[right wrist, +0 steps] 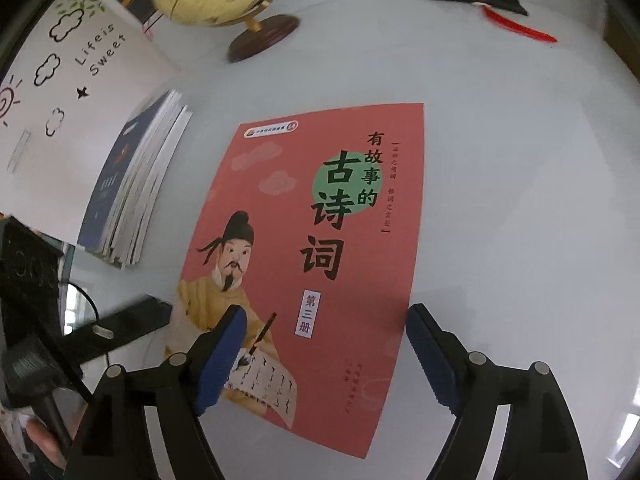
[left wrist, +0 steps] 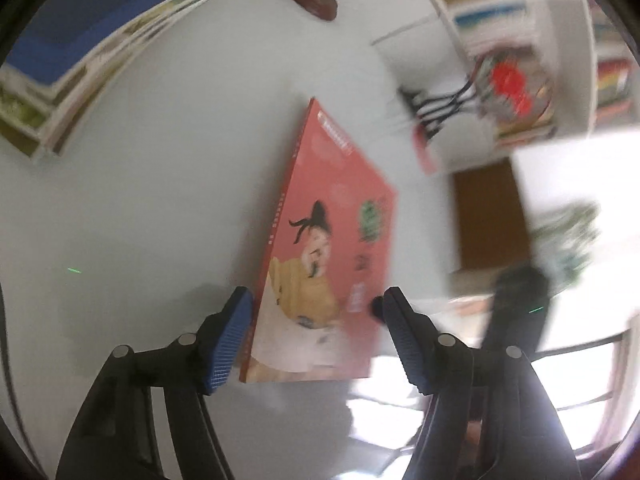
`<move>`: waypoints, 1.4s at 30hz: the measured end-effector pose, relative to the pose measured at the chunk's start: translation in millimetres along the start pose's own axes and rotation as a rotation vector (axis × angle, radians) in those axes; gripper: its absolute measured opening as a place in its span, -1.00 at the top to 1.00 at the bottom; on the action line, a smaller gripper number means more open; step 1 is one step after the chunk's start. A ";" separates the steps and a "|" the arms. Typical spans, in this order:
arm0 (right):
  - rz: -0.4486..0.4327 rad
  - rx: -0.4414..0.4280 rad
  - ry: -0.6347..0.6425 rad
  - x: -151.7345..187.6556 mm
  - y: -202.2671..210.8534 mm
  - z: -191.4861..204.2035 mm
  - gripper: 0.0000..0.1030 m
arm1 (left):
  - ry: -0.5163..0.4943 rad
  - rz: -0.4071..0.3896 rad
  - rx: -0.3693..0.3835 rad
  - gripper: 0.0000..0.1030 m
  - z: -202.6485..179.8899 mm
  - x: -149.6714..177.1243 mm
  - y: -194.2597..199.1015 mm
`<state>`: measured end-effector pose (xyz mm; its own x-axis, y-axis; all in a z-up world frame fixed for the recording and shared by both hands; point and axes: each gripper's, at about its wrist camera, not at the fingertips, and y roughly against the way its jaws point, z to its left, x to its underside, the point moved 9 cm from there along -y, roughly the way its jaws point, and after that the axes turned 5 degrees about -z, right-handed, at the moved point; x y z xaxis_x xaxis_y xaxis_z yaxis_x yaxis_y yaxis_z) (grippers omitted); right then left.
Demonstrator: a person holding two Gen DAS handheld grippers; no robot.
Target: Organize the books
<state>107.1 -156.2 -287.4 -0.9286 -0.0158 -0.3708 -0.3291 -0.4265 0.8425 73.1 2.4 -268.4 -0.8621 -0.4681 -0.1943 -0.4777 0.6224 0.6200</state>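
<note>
Both grippers open over a flat red book

The right gripper (right wrist: 324, 320) stands wide, pads clear of the red book (right wrist: 320, 248) at frame centre; the left gripper (left wrist: 318, 304) also brackets it open, though blur makes contact unclear. Thin, light and probably floppy with a slick cover, it lies flat on the white table (right wrist: 520, 220): lift an edge first. A book stack (right wrist: 132, 200) waits left.

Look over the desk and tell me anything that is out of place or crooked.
The red book lies alone, flat on the white desk, apart from the stack of books at the left. It sits slanted to that stack. Nothing looks spilled or damaged.
</note>
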 end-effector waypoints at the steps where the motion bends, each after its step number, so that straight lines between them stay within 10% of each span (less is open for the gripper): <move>1: -0.001 -0.010 -0.006 -1.0 1.5 -3.9 -0.59 | 0.039 -0.008 0.054 -0.24 -2.5 -0.8 1.4; 8: -0.031 0.019 0.020 -5.4 4.1 -14.5 -0.65 | 0.247 -0.023 0.317 -0.24 -17.1 -4.1 -1.0; 16: -0.033 -0.036 0.006 -4.0 6.0 -10.9 -0.65 | 0.176 0.053 0.020 0.83 -10.5 27.7 -47.5; 25: 0.063 -0.192 -0.175 11.1 19.3 -19.9 -0.64 | 0.328 0.090 0.134 0.85 -31.1 20.0 -42.3; 34: 0.046 -0.568 -0.599 26.4 32.2 -32.7 -0.60 | 0.411 0.132 0.185 0.85 -36.0 16.1 -43.8; 42: 0.023 -0.601 -0.646 15.1 26.0 -29.2 0.67 | 0.247 0.093 0.031 0.85 -33.7 12.4 -36.1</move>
<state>89.6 -193.9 -282.5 -0.9092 0.4066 0.0903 -0.3321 -0.8386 0.4318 85.3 -47.0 -267.6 -0.8369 -0.5444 0.0564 -0.4064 0.6872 0.6022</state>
